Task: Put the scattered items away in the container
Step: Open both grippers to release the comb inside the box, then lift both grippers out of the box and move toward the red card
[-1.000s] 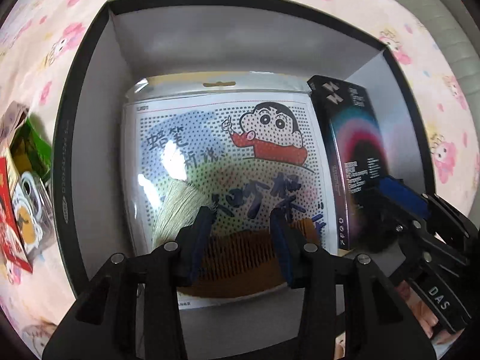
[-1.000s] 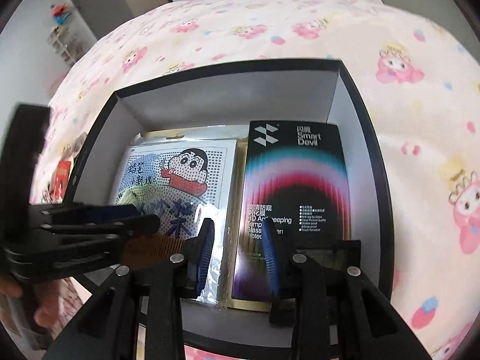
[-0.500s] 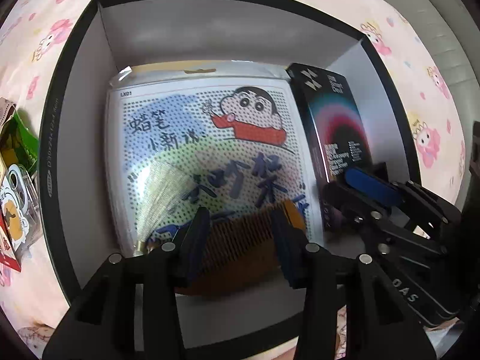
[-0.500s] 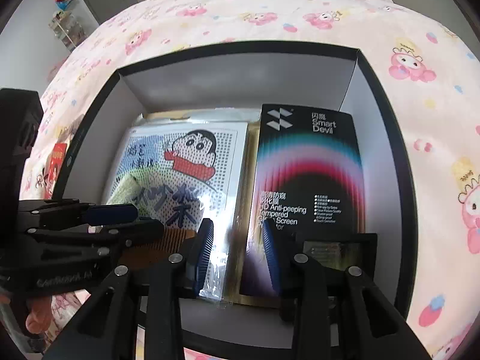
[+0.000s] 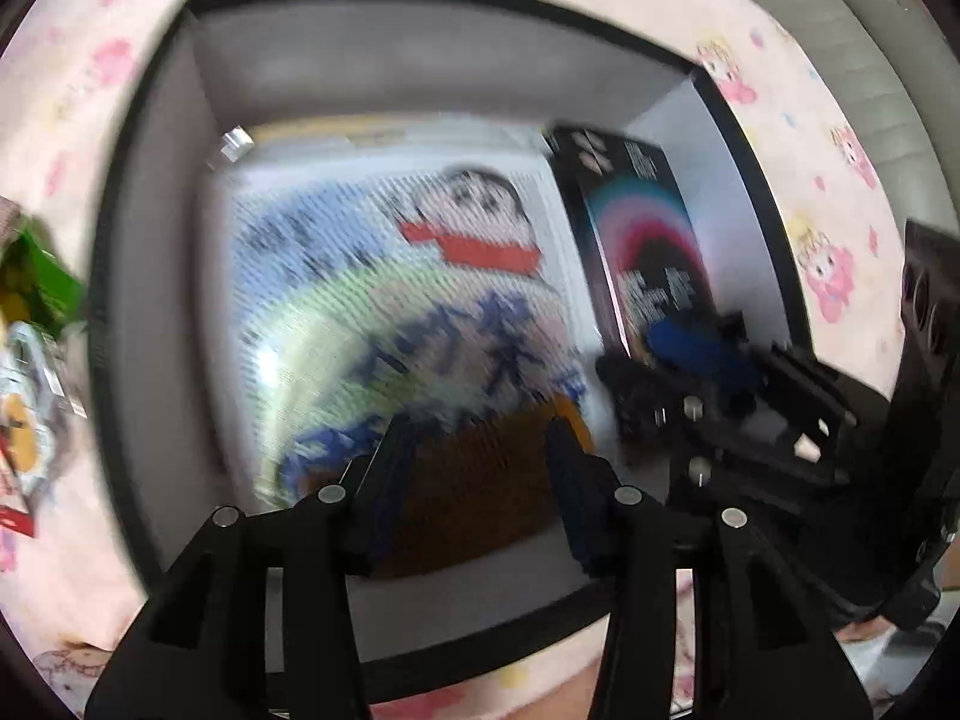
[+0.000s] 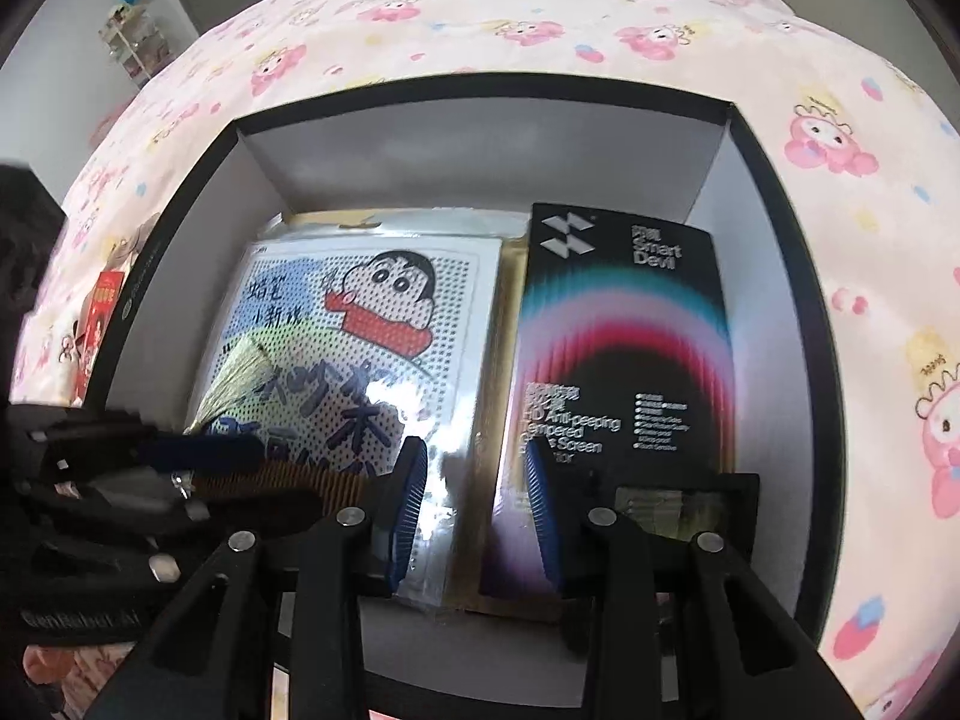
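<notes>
On a bed [image 6: 840, 252] spread with pink cartoon-print bedding, a black-rimmed box [image 6: 480, 90] is seen with a cartoon-printed packet [image 6: 360, 336] laid flat on its floor, a dark screen-protector carton [image 6: 624, 360] set just beside it on the right. A brown comb [image 5: 480, 480] is shown lying at the packet's near end, its pale tassel [image 6: 240, 378] fanned across the print. The left gripper [image 5: 480, 456] is held over the comb with its fingers parted either side; whether they touch it cannot be told through the blur. The right gripper [image 6: 474, 492] is held open and empty over the seam between packet and carton. Loose packets [image 5: 30, 360] are left outside the box's left wall.
</notes>
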Demonstrator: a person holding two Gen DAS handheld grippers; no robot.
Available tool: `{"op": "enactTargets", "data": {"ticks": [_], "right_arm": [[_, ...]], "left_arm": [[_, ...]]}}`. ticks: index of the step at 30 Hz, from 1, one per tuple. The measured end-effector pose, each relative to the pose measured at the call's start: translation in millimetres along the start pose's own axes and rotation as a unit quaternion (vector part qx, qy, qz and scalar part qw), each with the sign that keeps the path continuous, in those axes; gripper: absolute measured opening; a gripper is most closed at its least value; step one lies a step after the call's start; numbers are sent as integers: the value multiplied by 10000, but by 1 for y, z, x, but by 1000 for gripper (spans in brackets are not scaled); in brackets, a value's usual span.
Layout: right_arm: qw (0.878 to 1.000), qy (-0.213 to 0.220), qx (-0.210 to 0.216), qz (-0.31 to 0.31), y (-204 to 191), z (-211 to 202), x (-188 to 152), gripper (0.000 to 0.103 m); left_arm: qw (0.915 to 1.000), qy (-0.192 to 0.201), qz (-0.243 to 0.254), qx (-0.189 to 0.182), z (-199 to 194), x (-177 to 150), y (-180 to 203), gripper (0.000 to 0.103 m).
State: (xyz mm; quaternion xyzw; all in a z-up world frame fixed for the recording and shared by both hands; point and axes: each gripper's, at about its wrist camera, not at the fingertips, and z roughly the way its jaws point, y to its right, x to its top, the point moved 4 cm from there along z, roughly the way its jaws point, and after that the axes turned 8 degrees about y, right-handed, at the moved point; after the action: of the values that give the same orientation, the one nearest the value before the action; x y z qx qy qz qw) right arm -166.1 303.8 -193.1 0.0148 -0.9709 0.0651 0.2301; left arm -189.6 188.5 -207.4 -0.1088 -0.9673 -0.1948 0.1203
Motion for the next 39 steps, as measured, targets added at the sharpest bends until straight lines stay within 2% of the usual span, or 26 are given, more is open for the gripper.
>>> {"op": "enactTargets", "data": {"ticks": [2, 5, 10, 13, 17, 19, 21, 22, 26, 31, 39], "right_arm": [[9997, -108, 196, -26, -7, 6, -3, 30], [9990, -281, 327, -111, -13, 13, -7, 30], [9992, -242, 125, -308, -16, 14, -8, 30], [9995, -125, 0, -276, -12, 10, -6, 30], [9997, 121, -174, -115, -3, -2, -3, 31], [9996, 251, -148, 66, 0, -12, -2, 32], [9990, 387, -153, 151, 1, -21, -1, 35], [9985, 487, -180, 155, 0, -27, -1, 36], [9948, 948, -271, 265, -12, -50, -1, 37], [9899, 1240, -288, 622, -20, -69, -11, 39], [9842, 1622, -366, 603, -45, -112, -27, 40]], "left_arm": [[9999, 83, -44, 65, -3, 2, -4, 44], [9999, -48, -89, 102, 1, 0, -10, 44], [9999, -30, -106, -32, 1, -3, -9, 46], [9997, 236, -57, 26, -5, -2, -8, 53], [9967, 756, 120, 282, -25, 2, -4, 60], [9942, 984, 166, 395, -38, 1, -7, 61], [9890, 1319, 218, 626, -50, 4, -7, 61], [9867, 1459, 252, 676, -68, 0, -12, 61], [9780, 1895, 343, 804, -87, -3, -4, 61], [9685, 2230, 477, 1004, -114, -16, 1, 63], [9590, 2591, 583, 992, -159, -42, 5, 65]]}}
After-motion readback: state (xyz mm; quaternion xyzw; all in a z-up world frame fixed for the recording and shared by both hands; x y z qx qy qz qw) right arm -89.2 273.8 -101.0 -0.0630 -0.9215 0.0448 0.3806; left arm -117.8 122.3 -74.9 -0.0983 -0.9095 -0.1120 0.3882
